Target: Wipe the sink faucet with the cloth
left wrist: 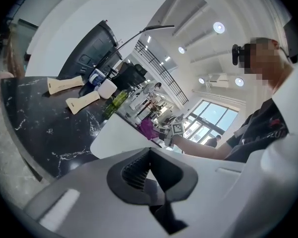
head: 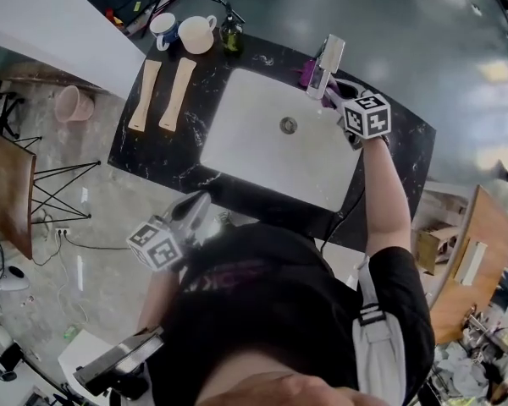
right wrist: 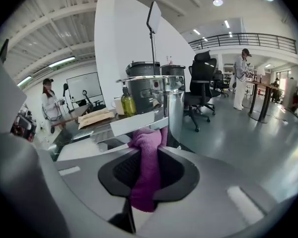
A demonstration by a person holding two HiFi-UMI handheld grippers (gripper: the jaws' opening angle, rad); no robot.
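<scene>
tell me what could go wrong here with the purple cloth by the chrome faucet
1. The purple terry cloth is pinched as a narrow fold in the right gripper, so rubbing may tug it loose.
2. Little cloth sticks out past the jaws, so hard plastic could scrape the chrome sink faucet.

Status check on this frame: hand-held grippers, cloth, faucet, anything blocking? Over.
Right hand-held gripper shut on purple cloth, cloth against the faucet. Left hand-held gripper shut, empty, short of the sink. Nothing blocking the faucet.
</scene>
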